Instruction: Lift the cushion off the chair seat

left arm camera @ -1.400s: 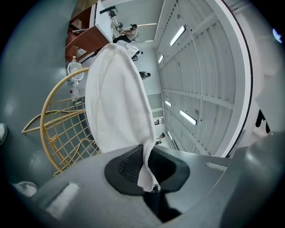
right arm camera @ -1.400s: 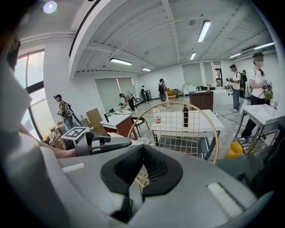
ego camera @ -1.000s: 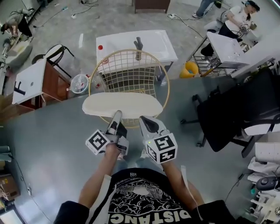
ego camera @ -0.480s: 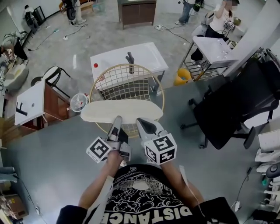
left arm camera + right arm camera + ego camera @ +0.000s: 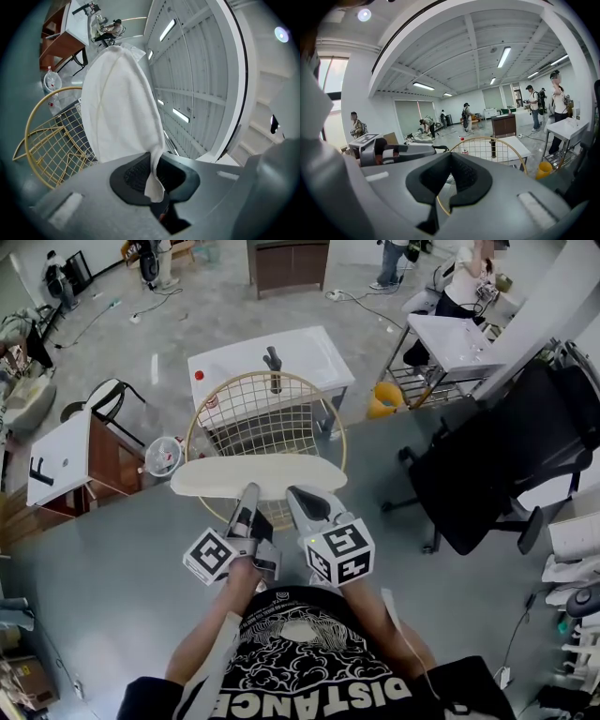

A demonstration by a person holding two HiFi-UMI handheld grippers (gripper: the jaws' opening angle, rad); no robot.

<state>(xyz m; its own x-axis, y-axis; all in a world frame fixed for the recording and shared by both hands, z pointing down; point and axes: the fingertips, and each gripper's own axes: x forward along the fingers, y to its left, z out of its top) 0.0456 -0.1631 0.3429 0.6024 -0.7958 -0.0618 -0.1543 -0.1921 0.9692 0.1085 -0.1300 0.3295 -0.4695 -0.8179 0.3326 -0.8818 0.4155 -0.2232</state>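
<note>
A flat cream cushion (image 5: 253,474) hangs level just above the seat of a round gold wire chair (image 5: 272,399). My left gripper (image 5: 249,495) is shut on the cushion's near edge. In the left gripper view white fabric (image 5: 117,103) runs out from between the pads, with the wire chair (image 5: 42,136) behind it. My right gripper (image 5: 298,495) sits beside the left one at the same edge. Its pads meet at the tips (image 5: 451,157); the jaw bodies hide the pinch itself. Past them I see the chair hoop (image 5: 497,150) and the left gripper (image 5: 393,152).
A white table (image 5: 309,343) stands right behind the wire chair. A black office chair (image 5: 497,465) is close on the right. A brown cabinet with a white top (image 5: 70,460) and a small round fan (image 5: 162,456) are on the left. People work at the far end.
Both grippers have risen a little with the cushion, which now hangs slightly higher over the seat. Over the last half second nothing has visibly moved.
</note>
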